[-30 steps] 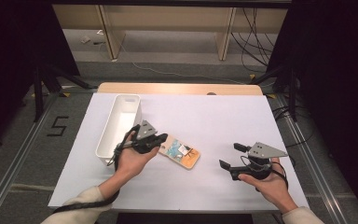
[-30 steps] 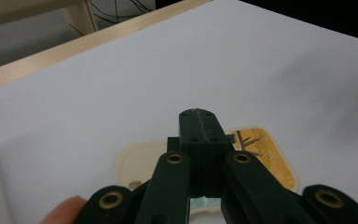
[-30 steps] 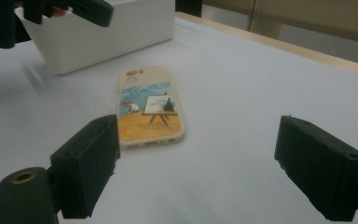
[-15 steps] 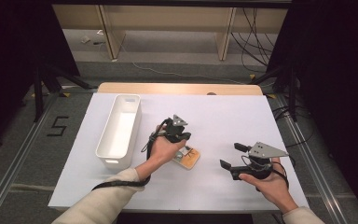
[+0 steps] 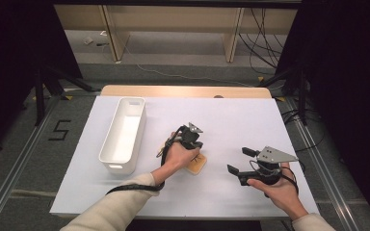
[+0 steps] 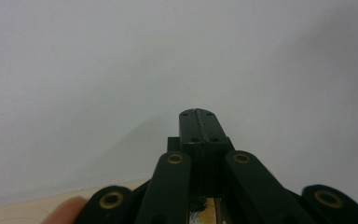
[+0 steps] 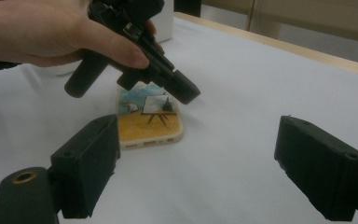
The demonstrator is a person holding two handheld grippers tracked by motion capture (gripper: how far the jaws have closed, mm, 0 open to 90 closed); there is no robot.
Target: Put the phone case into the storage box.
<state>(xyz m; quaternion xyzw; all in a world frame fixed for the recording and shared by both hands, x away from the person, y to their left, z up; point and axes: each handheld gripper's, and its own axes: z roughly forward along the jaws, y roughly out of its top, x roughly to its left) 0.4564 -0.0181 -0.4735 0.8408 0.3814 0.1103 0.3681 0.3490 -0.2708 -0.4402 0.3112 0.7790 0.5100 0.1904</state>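
Orange phone case [image 7: 149, 119] flat, right under left gripper [image 5: 191, 136], jaws pressed together, empty. Right gripper [image 5: 243, 163] well to the right, wide open, empty.

The phone case [image 7: 148, 116] looks like smooth, slightly glossy plastic with a printed picture. The bin [image 5: 124, 134] is smooth white plastic. The table [image 5: 231, 120] has a matt white top, with bare wood at its far edge. Both grippers' jaws are matt black plastic with brass-coloured rivets.
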